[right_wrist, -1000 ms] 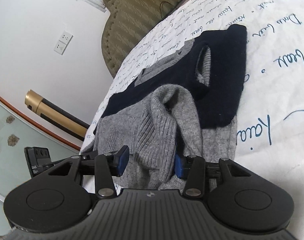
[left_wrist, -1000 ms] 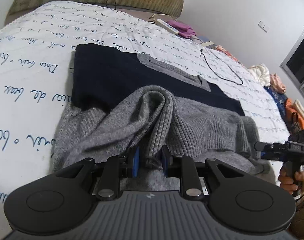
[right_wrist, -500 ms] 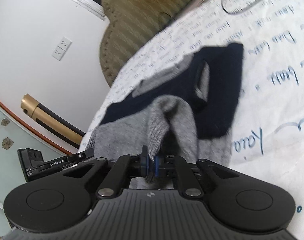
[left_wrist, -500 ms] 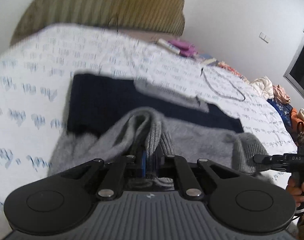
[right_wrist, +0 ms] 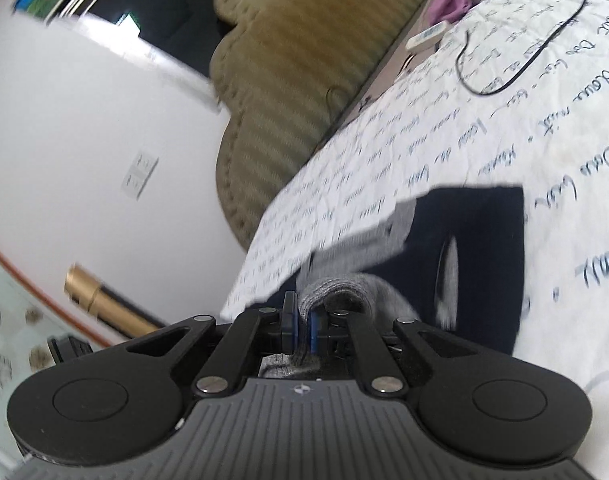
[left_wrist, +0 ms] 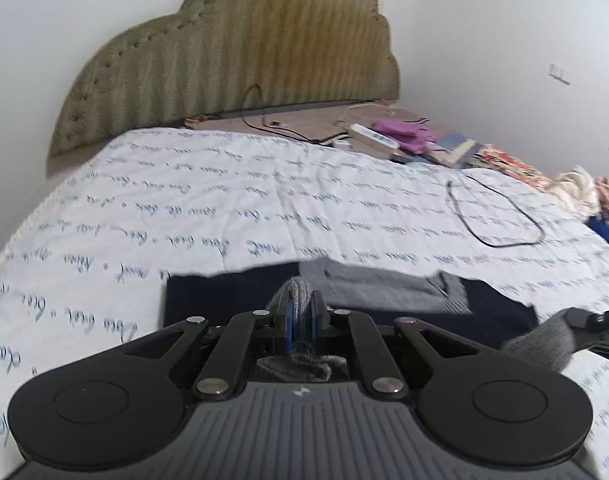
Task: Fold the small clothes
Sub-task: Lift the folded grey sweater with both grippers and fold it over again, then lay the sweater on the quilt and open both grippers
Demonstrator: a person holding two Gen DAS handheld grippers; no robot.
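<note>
A navy and grey knitted sweater point(left_wrist: 232, 300) lies on the white bedsheet point(left_wrist: 224, 208) with blue script. My left gripper point(left_wrist: 300, 312) is shut on a bunch of the sweater's grey ribbed hem point(left_wrist: 298, 292) and holds it raised over the navy part. My right gripper point(right_wrist: 302, 324) is shut on another bunch of the grey hem point(right_wrist: 336, 292), lifted above the navy body point(right_wrist: 480, 264). The right gripper also shows at the right edge of the left wrist view point(left_wrist: 592, 326), with grey cloth point(left_wrist: 544, 340) in it.
A padded olive headboard point(left_wrist: 240, 56) stands at the far end. A black cable loop point(left_wrist: 492, 216) lies on the sheet at the right. A white power strip point(left_wrist: 372, 138), purple cloth point(left_wrist: 404, 132) and piled clothes point(left_wrist: 576, 188) sit beyond it.
Both grippers closed on the grey hem, then lifted it and carried it forward over the navy part. Most of the grey cloth has dropped below view.
</note>
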